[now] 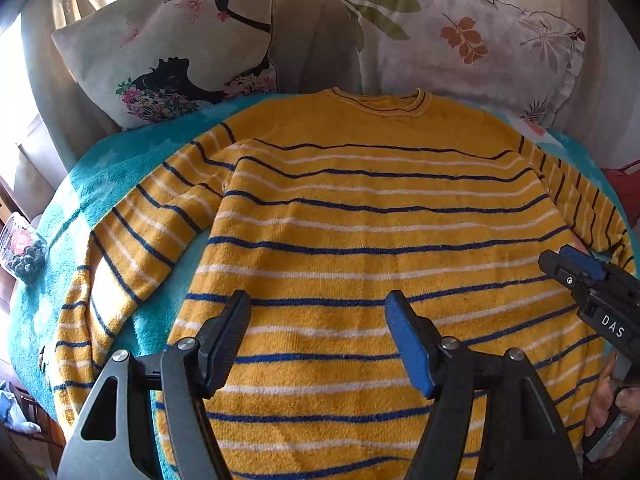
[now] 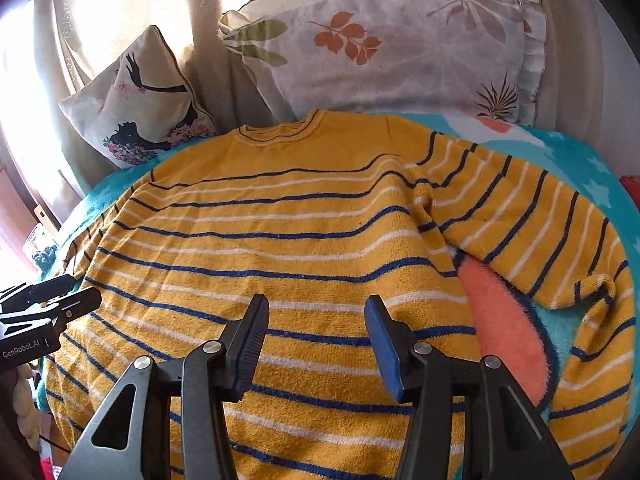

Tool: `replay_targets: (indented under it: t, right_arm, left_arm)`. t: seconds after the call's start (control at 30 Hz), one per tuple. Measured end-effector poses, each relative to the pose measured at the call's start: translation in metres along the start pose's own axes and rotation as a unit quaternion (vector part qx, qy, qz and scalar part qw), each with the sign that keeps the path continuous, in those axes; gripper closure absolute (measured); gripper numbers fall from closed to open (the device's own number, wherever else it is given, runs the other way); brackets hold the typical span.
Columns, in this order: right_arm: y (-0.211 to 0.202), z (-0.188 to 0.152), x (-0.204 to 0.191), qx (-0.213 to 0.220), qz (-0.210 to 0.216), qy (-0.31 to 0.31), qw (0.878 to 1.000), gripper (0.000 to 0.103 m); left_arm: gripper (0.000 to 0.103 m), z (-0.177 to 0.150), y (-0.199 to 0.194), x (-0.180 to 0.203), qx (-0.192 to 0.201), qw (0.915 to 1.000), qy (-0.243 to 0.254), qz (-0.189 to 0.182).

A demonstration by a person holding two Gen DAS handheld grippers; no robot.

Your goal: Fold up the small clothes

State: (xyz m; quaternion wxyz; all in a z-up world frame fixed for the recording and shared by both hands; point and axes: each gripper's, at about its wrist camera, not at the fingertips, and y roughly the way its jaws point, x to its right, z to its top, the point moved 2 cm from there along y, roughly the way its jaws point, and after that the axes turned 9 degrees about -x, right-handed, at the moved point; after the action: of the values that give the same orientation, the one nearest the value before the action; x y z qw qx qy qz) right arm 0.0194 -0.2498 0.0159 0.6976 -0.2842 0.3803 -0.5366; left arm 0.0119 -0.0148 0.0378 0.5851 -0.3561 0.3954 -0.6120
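Observation:
A yellow sweater (image 1: 360,216) with blue and white stripes lies flat, front up, on a turquoise blanket (image 1: 104,168), collar away from me. It also shows in the right wrist view (image 2: 280,240). Its left sleeve (image 1: 132,240) runs down the left side; its right sleeve (image 2: 540,232) bends down at the right. My left gripper (image 1: 318,312) is open and empty above the lower body of the sweater. My right gripper (image 2: 316,316) is open and empty above the same area. The right gripper also shows at the right edge of the left wrist view (image 1: 576,268).
Two printed pillows (image 1: 168,48) (image 1: 468,40) lean against the back, behind the collar. A curtain (image 2: 60,60) hangs at the far left. A clear jar (image 1: 22,252) stands at the blanket's left edge. An orange patch of blanket (image 2: 504,320) shows under the right sleeve.

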Motion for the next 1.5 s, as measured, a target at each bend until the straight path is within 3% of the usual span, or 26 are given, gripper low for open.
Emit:
replay_targets:
  t: [0.4,0.53,0.63,0.73,0.83,1.0,1.17,1.4,1.5]
  right_arm:
    - [0.016,0.006,0.005,-0.017,0.009,0.007,1.0,0.036]
    - [0.017,0.005,0.003,-0.02,0.006,0.004,1.0,0.034]
    - [0.018,0.005,0.003,-0.02,0.008,0.004,1.0,0.033]
    - [0.012,0.004,0.007,-0.011,0.018,0.014,1.0,0.033]
    - [-0.004,-0.002,0.021,0.009,0.016,0.042,0.999,0.032]
    - [-0.027,-0.021,0.059,0.004,-0.011,0.094,0.996,0.032]
    - [-0.044,-0.048,0.098,-0.007,0.039,0.176,0.984,0.032]
    - [-0.062,-0.065,0.124,-0.012,0.041,0.235,0.971,0.033]
    - [-0.069,-0.063,0.136,-0.004,-0.008,0.248,0.969,0.033]
  left_arm:
    - [0.034,0.048,0.055,0.019,-0.031,0.9989,-0.011,-0.032]
    - [0.033,0.056,0.065,0.022,-0.021,0.9995,-0.013,-0.019]
    - [0.025,0.059,0.071,0.021,-0.013,0.9997,-0.018,-0.012]
    - [0.008,0.061,0.08,0.019,-0.006,0.9997,-0.023,0.005]
    - [0.0,0.061,0.083,0.013,-0.005,0.9992,-0.038,-0.004]
    - [0.0,0.058,0.082,0.014,0.004,0.9995,-0.032,-0.001]
    - [0.0,0.059,0.083,0.013,0.004,0.9995,-0.031,-0.001]
    - [0.0,0.058,0.083,0.013,0.004,0.9995,-0.032,-0.001]
    - [0.0,0.058,0.083,0.013,0.004,0.9995,-0.032,-0.001]
